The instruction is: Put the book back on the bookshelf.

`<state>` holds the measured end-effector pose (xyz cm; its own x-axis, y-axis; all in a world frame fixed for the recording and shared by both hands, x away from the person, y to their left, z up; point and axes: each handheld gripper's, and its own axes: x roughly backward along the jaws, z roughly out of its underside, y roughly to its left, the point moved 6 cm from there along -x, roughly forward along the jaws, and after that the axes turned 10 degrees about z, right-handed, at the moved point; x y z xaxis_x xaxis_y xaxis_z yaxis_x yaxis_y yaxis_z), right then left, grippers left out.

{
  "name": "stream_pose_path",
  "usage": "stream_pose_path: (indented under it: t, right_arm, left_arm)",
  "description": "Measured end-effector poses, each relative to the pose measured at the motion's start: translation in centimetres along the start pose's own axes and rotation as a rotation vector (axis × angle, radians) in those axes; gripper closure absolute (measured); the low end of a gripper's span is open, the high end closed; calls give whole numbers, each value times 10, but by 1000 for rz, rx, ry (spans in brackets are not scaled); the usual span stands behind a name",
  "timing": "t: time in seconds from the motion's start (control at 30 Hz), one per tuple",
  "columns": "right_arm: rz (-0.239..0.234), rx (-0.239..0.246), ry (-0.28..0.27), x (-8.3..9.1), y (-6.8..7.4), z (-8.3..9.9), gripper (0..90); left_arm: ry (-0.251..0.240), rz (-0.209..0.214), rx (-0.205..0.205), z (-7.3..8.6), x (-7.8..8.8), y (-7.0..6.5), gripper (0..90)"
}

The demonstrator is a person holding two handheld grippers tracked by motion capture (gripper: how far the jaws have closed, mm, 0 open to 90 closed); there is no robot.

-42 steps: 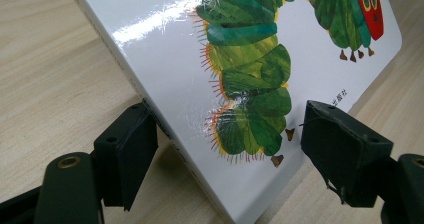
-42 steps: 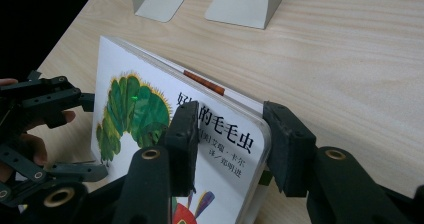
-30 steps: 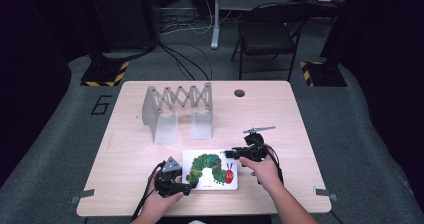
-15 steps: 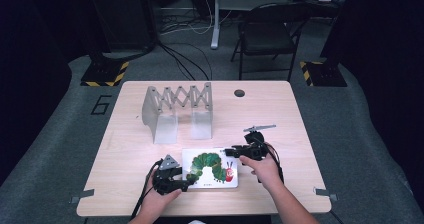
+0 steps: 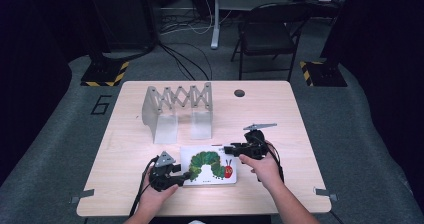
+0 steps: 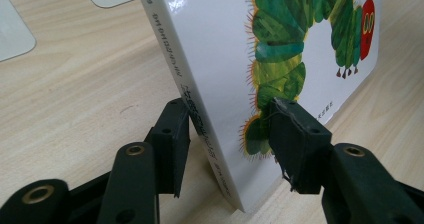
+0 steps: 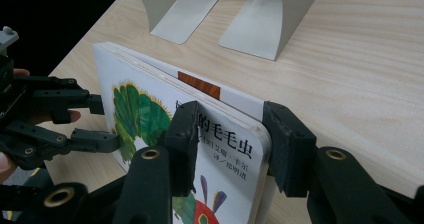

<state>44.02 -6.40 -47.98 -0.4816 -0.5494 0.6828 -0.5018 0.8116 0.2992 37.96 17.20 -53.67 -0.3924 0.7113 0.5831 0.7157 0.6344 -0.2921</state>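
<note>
- The book (image 5: 210,165) lies flat on the near part of the table (image 5: 280,114), in front of the person, with a green caterpillar and its red head on the white cover.
- From the high view, the book's long side runs left to right across the table, and the red head is at the right end.
- The left gripper view shows the book's spine (image 6: 195,99) with small print on it. The high view is too far away to show that.
- The right gripper view shows dark letters on the cover and the thick page edges (image 7: 200,86). It also shows the other gripper far off at the left.
- The left gripper (image 5: 187,175) is at the book's near left corner. Its jaws have just been closing, with the book between them.
- In the left gripper view, one pad (image 6: 295,144) lies on the cover. The other pad (image 6: 172,139) sits by the spine. I cannot tell if that one presses yet.
- The right gripper (image 5: 227,149) is at the book's far right corner. Its jaws are clamped on the book, one pad on the cover and one on the back.
- Farther back on the table stands a grey metal book rack (image 5: 177,106) with a zigzag bar.
- A small dark round hole (image 5: 239,93) is near the table's far edge.
- A black chair (image 5: 270,34) stands on the floor behind the table.
</note>
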Motion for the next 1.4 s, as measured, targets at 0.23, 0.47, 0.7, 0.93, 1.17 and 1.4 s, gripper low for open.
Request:
stream_pose_path:
  t: [0.23, 0.47, 0.7, 0.93, 1.17, 1.4]
  right_arm:
    - [-7, 31, -33, 5, 7, -5, 575]
    - [-22, 49, -54, 7, 10, -10, 553]
    - [-26, 53, -53, 8, 11, -10, 534]
    - [-35, 56, -51, 9, 13, -9, 478]
    - [-33, 70, -45, 12, 15, -5, 469]
    - [-18, 67, -44, 14, 9, -4, 459]
  left_arm:
    - [-10, -34, -34, -4, 4, 3, 558]
    - [-11, -62, -66, -7, 7, 5, 580]
    - [-11, -65, -78, -8, 8, 5, 591]
    - [-15, -67, -98, -7, 10, 3, 600]
    - [-3, -67, -146, -3, 11, -1, 616]
    - [6, -59, -188, -2, 8, -9, 643]
